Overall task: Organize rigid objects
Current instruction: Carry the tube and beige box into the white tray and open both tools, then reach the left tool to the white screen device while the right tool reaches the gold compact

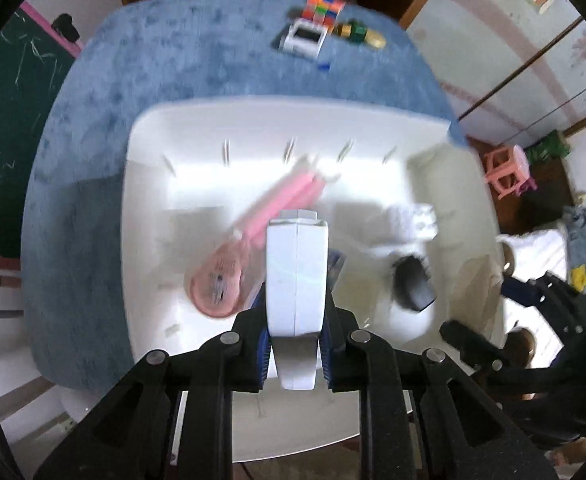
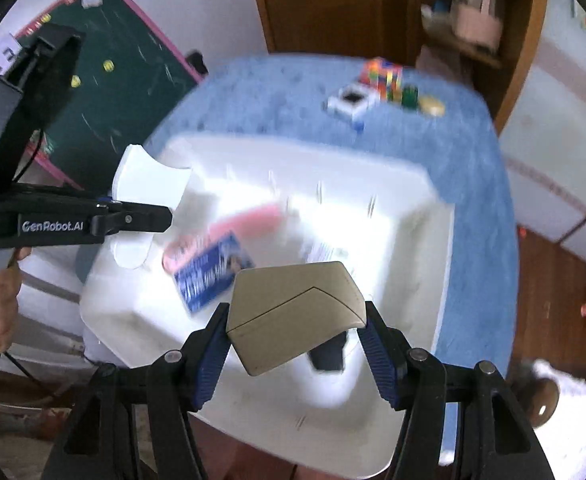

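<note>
Blue-clothed table [image 1: 141, 80] under a white bin [image 1: 253, 120]. Left tool [image 1: 296, 344] clenched on a flat white object [image 1: 297, 276], poised over the bin. Right tool [image 2: 295, 356] clamped on a beige box [image 2: 293, 304], likewise above it. Puzzle cube [image 1: 324, 8] well apart on the cloth.

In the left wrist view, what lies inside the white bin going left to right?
Pink tape dispenser → white object held in the left gripper → black object, all inside the white bin.
</note>
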`<action>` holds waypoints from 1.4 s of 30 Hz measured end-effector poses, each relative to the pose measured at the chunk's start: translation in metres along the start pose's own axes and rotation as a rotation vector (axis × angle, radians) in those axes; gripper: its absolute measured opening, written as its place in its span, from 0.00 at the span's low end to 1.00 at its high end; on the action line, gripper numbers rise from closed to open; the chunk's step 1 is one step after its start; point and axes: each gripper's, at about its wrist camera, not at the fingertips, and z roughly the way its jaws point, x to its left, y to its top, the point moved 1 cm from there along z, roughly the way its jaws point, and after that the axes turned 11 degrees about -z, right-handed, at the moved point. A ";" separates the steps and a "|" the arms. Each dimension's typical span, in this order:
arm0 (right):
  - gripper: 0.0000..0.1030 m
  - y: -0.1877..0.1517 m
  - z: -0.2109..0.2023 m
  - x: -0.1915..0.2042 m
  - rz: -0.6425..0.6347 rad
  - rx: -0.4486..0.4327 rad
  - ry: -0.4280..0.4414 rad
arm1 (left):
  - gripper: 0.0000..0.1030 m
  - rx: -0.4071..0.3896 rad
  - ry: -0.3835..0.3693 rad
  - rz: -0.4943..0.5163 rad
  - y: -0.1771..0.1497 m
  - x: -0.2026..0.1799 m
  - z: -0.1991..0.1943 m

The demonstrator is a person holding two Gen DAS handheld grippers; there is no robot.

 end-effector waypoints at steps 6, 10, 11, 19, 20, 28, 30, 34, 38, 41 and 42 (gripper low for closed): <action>0.61 -0.012 0.031 0.003 0.011 0.104 -0.041 | 0.20 0.035 0.047 0.030 -0.010 0.002 0.028; 0.62 -0.014 0.039 0.004 -0.005 0.136 -0.057 | 0.21 0.060 0.055 0.050 -0.014 0.003 0.039; 0.62 -0.016 0.041 0.004 -0.005 0.145 -0.061 | 0.21 0.059 0.059 0.058 -0.015 0.003 0.039; 0.68 -0.012 0.033 0.002 0.020 0.123 -0.055 | 0.66 0.027 0.030 0.066 -0.012 0.001 0.024; 0.68 -0.011 0.030 0.002 0.022 0.111 -0.054 | 0.72 0.018 0.027 0.071 -0.012 0.000 0.020; 0.68 0.000 0.009 0.001 0.050 0.037 -0.041 | 0.75 -0.042 0.035 0.087 -0.007 -0.003 -0.001; 0.68 0.001 0.006 0.000 0.060 0.028 -0.036 | 0.76 -0.060 0.031 0.090 -0.004 -0.005 -0.006; 0.68 0.004 0.001 0.003 0.067 0.012 -0.037 | 0.78 -0.070 0.051 0.089 0.001 -0.006 -0.008; 0.68 0.006 -0.006 0.005 0.074 -0.005 -0.037 | 0.78 -0.085 0.036 0.081 0.003 -0.005 -0.017; 0.68 0.007 -0.010 0.005 0.074 -0.016 -0.043 | 0.78 -0.104 0.038 0.090 0.005 -0.006 -0.024; 0.68 0.007 -0.011 0.005 0.075 -0.020 -0.047 | 0.78 -0.109 0.043 0.094 0.006 -0.007 -0.026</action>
